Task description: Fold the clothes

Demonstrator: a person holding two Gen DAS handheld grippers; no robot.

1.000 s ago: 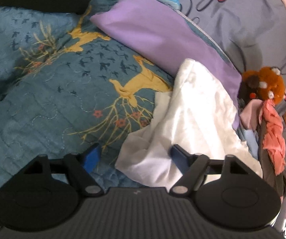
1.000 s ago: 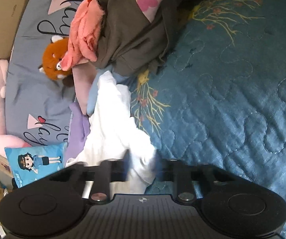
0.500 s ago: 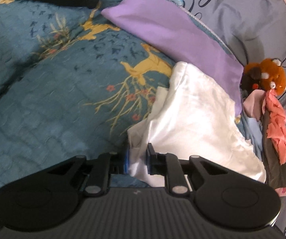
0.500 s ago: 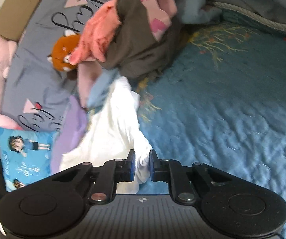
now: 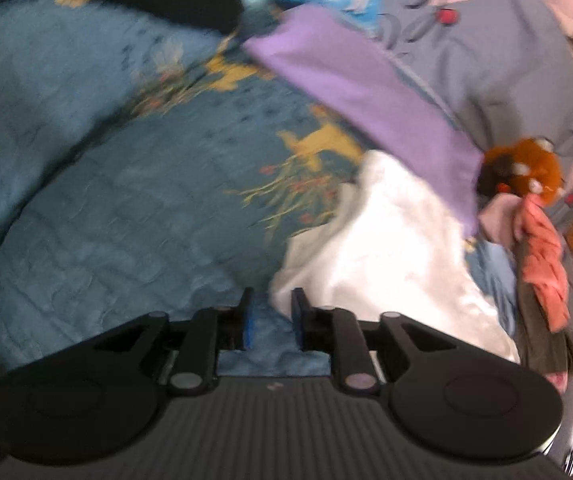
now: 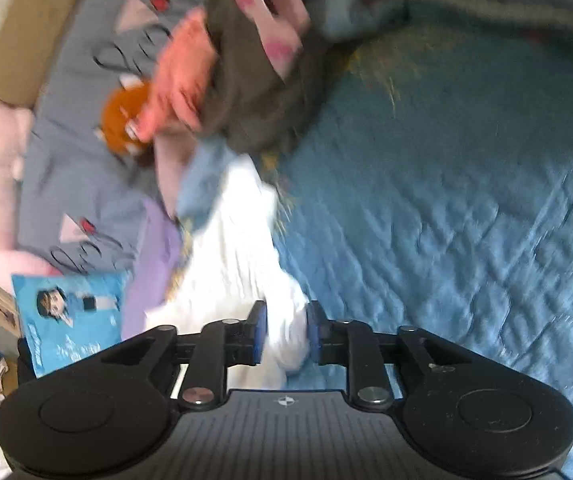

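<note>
— Where do we have room to pass?

— Over the blue quilt (image 6: 466,208): on the right claw's (image 6: 284,334) side it lies bare and wide. We see open quilt (image 5: 126,208) on the left claw's (image 5: 270,318) outer side too.

— And what blocks us?

— The white garment (image 5: 382,248) lies between our two claws. Beyond it, the purple cloth (image 5: 366,92) and the heap of dark and coral clothes (image 6: 222,80) crowd the far edge, with an orange plush toy (image 5: 526,168) tucked against them. A blue cartoon cushion (image 6: 74,316) closes the corner near the purple cloth.
</note>
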